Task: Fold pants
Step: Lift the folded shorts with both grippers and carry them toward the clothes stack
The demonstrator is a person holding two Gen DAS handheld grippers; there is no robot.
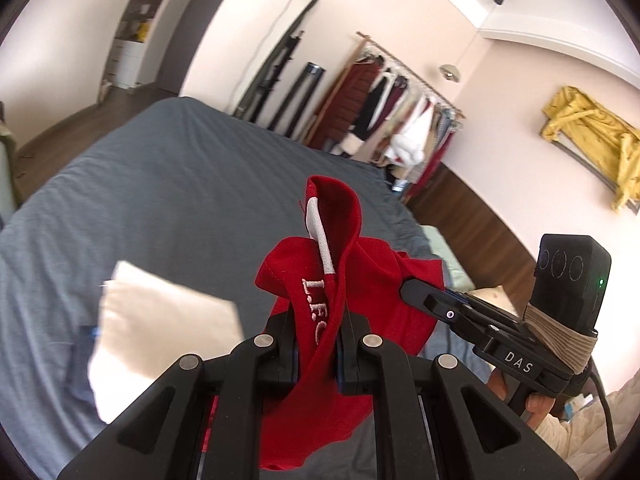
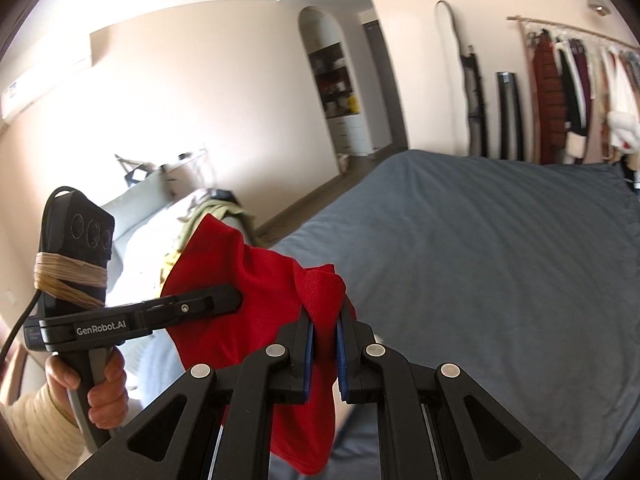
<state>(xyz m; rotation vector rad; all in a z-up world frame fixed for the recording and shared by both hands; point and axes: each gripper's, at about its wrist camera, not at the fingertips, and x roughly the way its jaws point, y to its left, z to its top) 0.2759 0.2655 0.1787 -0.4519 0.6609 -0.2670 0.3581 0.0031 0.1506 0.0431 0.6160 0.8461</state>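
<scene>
A pair of red pants (image 1: pixel 368 276) with a white drawstring and pale lettering hangs bunched above the grey bed (image 1: pixel 180 184). In the left wrist view my left gripper (image 1: pixel 316 316) is shut on the fabric by the lettering. My right gripper (image 1: pixel 408 290) comes in from the right, its tip buried in the same red cloth. In the right wrist view my right gripper (image 2: pixel 324 320) is shut on a fold of the red pants (image 2: pixel 248 280), and my left gripper (image 2: pixel 234 300) reaches into the cloth from the left. The lower part of the pants droops below both grippers.
A cream folded cloth (image 1: pixel 160 328) lies on the bed to the left. A clothes rack (image 1: pixel 400 112) and dark leaning items (image 1: pixel 280 80) stand past the far edge. A yellow robe (image 1: pixel 592 140) hangs on the wall. A person's hand (image 2: pixel 104 384) holds the left gripper's handle.
</scene>
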